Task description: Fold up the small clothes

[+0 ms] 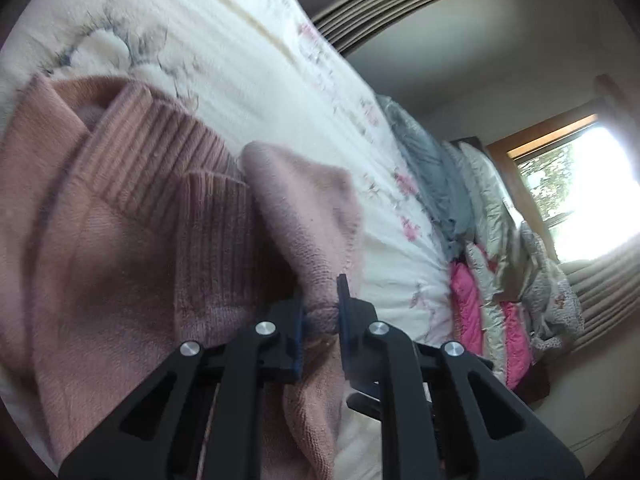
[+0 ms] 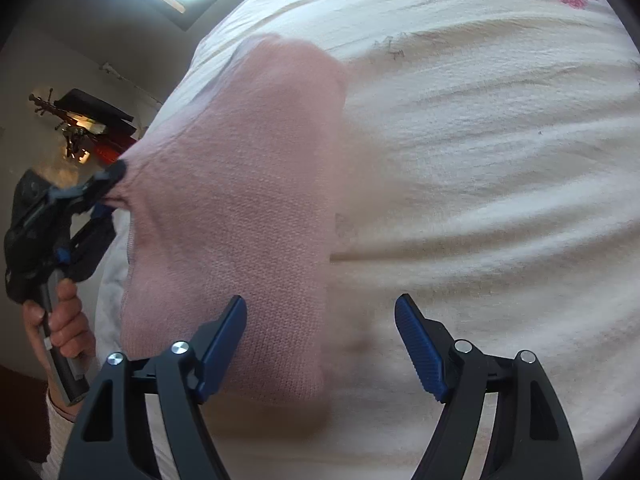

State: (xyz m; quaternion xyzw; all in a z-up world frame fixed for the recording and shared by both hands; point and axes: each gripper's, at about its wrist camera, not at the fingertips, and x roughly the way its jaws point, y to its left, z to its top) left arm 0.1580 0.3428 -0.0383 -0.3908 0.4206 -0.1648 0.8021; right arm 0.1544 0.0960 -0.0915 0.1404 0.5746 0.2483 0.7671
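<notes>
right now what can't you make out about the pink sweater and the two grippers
- Pink sweater: whole outline, cut off by the left wrist view's edge and covered by the left hand-held gripper.
- Right wrist view: sweater's right edge, motion-blurred.
- Right hand-held gripper: whether it touches the fabric, unclear.

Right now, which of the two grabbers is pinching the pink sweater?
The left gripper: its blue pads are squeezed shut on the pink sweater. The right gripper is wide open, holding nothing.

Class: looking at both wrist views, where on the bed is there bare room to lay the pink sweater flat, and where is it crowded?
Bare: the white quilt right of the pink sweater, under the open right gripper. Crowded: the pile of bedding by the window, and where the left gripper pinches the knit.
</notes>
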